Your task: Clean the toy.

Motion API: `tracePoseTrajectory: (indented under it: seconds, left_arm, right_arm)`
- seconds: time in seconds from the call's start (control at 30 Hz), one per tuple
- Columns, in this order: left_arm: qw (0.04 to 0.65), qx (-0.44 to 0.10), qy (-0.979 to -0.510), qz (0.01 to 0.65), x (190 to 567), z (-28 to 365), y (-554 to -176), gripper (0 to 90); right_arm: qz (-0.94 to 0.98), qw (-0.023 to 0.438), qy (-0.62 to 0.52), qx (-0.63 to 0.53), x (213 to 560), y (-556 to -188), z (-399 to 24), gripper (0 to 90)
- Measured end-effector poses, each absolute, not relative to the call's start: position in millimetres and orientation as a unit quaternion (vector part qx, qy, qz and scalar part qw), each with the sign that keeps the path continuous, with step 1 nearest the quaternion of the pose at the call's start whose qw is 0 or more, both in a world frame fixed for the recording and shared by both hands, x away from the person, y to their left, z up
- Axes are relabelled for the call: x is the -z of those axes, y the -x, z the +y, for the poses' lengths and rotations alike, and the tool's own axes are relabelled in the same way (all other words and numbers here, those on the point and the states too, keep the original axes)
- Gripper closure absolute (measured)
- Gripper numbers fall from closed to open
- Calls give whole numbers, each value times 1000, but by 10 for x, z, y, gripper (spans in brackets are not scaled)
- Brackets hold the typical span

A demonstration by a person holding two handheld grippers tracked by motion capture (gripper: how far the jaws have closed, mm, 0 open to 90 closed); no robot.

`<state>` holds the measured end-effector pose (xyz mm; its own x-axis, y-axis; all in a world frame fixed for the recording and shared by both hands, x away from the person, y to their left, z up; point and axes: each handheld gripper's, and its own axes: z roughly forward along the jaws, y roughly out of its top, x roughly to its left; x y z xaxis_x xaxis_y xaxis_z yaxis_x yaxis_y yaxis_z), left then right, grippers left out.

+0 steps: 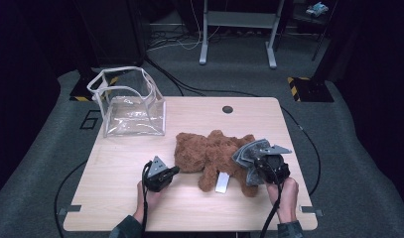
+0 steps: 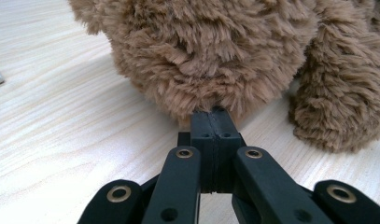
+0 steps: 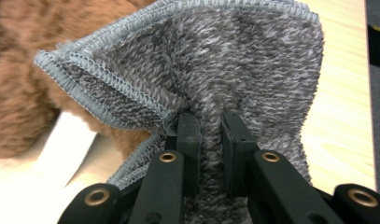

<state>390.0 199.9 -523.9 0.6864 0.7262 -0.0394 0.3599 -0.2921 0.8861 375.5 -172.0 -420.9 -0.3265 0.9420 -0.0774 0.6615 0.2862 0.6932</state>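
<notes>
While the left gripper, jaws pressed together, pins the bear's fur on the bench, the right gripper pinches the grey cloth by its leg, seemingly mid-dressing; next, draw it over.

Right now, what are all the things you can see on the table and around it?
Teddy bear: one, brown and furry, lying mid-table.
Label: one, white, at the bear's near side.
Knitted cloth: one, grey with stitched edges, pinched at the bear's right end.
Bag: one, clear plastic with white trim, open, far left corner of the table.
Table: one, light wood, with a dark round hole near its far edge.
Metal frame: one, grey, on the floor beyond the table.
Left gripper: black, jaws together, tips at the bear's fur.
Right gripper: black, shut on the cloth.
</notes>
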Motion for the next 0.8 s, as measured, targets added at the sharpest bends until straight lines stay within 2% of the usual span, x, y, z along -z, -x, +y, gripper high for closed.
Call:
tracePoseTrajectory:
  seconds: [0.23,0.53,0.8]
  left_arm:
    - [482,-191,-782,345,5238,2002,-3901,899]
    - [482,-189,-782,347,5238,2001,-3899,900]
    - [481,-190,-782,347,5237,2000,-3898,899]
  right_arm:
    - [772,229,-539,-248,4541,-3869,-1714,798]
    - [778,205,-561,-196,4598,-3696,-1934,799]
    - [758,253,-546,-251,4324,-3741,-1859,796]
